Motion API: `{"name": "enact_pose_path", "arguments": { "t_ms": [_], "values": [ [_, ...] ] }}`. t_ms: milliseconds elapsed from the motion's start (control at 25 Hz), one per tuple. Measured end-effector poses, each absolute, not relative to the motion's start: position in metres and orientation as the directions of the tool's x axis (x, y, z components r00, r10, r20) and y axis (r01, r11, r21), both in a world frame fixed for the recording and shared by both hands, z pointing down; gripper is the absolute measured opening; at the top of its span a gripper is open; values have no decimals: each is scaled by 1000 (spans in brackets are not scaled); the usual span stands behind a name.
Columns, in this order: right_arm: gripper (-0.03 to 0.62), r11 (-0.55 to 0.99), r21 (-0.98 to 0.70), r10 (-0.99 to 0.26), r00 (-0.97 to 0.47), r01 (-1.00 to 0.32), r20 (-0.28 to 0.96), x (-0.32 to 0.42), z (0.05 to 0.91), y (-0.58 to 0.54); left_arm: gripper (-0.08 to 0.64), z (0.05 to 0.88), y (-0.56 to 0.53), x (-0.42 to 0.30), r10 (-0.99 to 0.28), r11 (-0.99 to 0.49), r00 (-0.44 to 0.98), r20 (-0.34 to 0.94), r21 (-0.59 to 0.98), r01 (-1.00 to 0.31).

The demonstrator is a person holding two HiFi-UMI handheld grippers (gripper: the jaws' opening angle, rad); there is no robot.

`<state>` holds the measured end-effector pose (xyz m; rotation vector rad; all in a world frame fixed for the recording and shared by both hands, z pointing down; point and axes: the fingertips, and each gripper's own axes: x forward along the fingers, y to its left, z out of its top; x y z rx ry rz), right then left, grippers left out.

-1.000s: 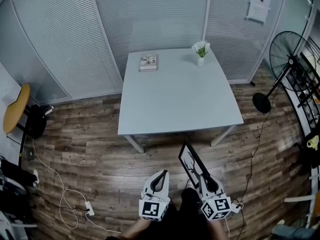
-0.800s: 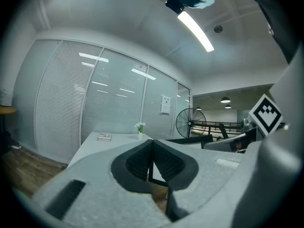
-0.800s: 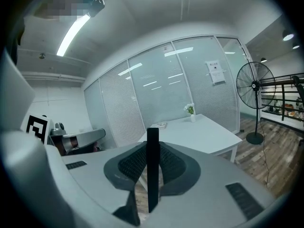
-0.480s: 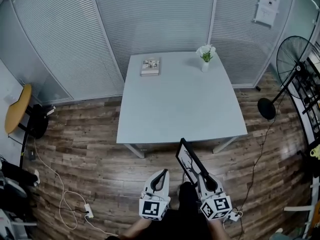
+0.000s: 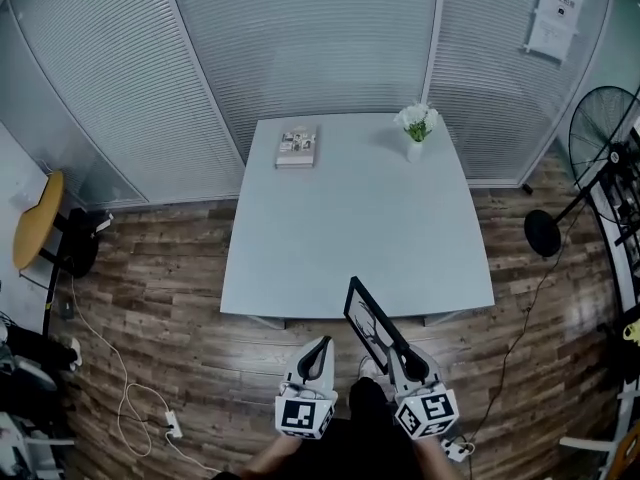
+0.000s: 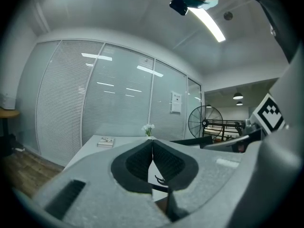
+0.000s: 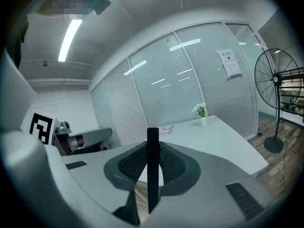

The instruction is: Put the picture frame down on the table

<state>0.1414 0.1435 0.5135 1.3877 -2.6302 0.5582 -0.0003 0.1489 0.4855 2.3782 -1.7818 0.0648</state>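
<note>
Smooth matt table (image 5: 350,218), glossy wood-plank floor (image 5: 150,298), matt black picture frame (image 5: 368,320).

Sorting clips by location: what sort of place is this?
Probably an office meeting room: glass partition walls with closed grey blinds, a plain white square table, and a black pedestal fan.

The white surface (image 5: 350,218) stands on a brown wood floor (image 5: 150,308). A small book (image 5: 297,146) lies flat near its far left corner. A little white vase of flowers (image 5: 415,133) stands near its far right corner.
</note>
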Motion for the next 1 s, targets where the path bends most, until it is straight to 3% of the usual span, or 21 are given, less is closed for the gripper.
{"name": "enact_pose_path", "arguments": {
  "t_ms": [480,1000],
  "values": [
    [74,568,-253,-750,-619,-783,233,183,506,22,15,466,62,33,-972,-207,214,93,78,-975],
    [74,535,-244,-771,-586,-809,251,138,510,-66,15,473,-44,-11,-959,-248,255,119,73,-966]
  ]
}}
